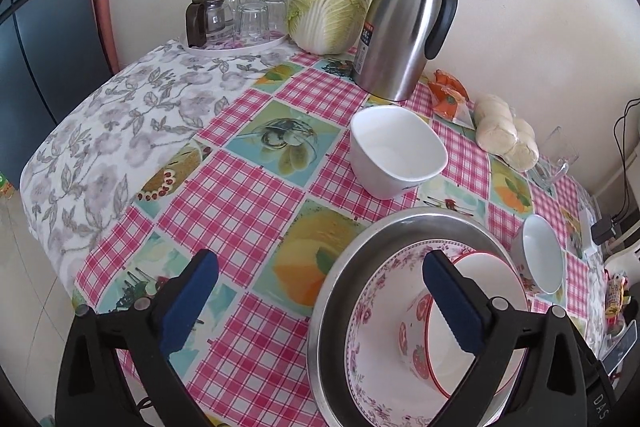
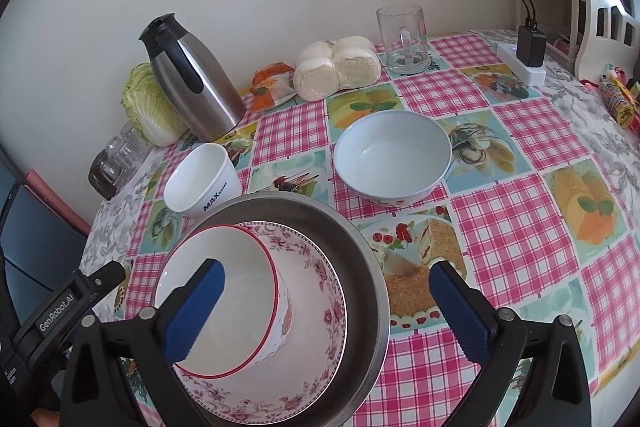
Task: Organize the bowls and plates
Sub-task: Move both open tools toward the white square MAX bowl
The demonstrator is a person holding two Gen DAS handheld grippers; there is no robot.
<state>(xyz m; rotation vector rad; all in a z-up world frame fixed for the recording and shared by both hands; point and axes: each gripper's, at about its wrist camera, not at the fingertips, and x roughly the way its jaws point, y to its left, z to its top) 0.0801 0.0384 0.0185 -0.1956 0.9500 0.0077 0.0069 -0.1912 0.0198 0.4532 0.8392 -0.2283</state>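
Stacking is underway: I hold both hand-held grippers, left (image 1: 320, 301) and right (image 2: 326, 311), open and empty; next, fetch the pale bowl (image 2: 393, 157) onto the strawberry bowl (image 2: 224, 301).

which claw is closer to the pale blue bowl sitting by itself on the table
Right. The right claw hangs open over the steel pan's right side, the pale blue bowl just ahead of it. The left claw sits at the pan's left edge, with the bowl beyond the pan.

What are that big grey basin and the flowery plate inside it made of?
The basin looks like brushed stainless steel: dull grey, with a soft metallic sheen on its rim. The flowery plate appears to be glazed ceramic or possibly melamine: glossy white with printed pink flowers.
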